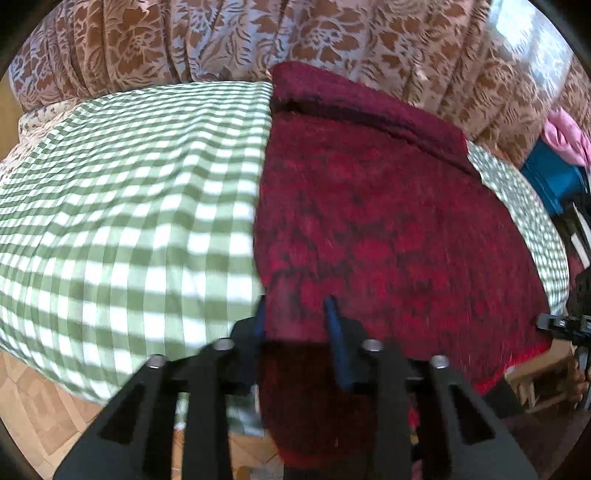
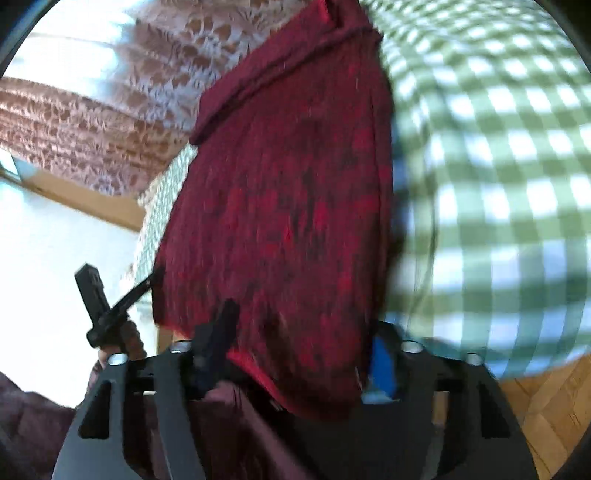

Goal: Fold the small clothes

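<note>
Green-checked cloth point(image 1: 129, 206) covers the tabletop; patterned curtain point(image 1: 221, 33) hangs behind it. Dark red garment point(image 1: 369, 206) lies on that cloth, long axis running from near edge toward curtain, folded band at far end. Left hand-held gripper point(image 1: 295, 321) narrow, pinching near hem; right hand-held gripper point(image 2: 303, 350) half-closed over hem, grip unclear. Risk: uneven pull skews fold.
</note>
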The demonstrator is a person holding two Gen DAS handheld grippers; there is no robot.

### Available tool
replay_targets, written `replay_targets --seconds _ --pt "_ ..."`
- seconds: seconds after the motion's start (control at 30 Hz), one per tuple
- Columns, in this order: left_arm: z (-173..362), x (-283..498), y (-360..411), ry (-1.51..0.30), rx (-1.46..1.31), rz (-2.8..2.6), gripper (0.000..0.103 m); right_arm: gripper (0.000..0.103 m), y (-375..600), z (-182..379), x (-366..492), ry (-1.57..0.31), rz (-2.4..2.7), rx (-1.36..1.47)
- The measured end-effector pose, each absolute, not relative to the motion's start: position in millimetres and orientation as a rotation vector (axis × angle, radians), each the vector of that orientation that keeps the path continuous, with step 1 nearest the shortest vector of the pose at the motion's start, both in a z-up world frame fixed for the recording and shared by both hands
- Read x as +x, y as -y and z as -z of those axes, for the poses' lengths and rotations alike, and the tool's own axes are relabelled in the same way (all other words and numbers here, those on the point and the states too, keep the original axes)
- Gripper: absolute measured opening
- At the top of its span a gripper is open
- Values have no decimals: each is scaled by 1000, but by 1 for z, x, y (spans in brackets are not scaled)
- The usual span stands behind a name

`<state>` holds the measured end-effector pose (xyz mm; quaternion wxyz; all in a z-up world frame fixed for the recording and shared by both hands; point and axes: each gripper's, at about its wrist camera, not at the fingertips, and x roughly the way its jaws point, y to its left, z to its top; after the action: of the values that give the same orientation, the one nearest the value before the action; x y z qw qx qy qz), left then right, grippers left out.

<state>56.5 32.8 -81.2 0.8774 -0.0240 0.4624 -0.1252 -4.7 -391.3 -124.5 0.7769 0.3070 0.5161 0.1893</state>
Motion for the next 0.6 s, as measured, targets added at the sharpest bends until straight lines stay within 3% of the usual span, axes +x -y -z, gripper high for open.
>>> replay_targets --seconds 0.1,0.17,0.4,0.6 --pt "70 51 -39 -948 -92 275 15 26 386 119 -7 -1125 -421 622" --pt "58 55 -45 -930 -154 300 14 24 386 99 -3 -1061 -456 630" --pt "13 106 -59 -849 -428 403 12 24 397 34 38 -832 -502 683" --pt "10 176 -40 -840 -462 368 12 24 411 33 109 -799 -372 720"
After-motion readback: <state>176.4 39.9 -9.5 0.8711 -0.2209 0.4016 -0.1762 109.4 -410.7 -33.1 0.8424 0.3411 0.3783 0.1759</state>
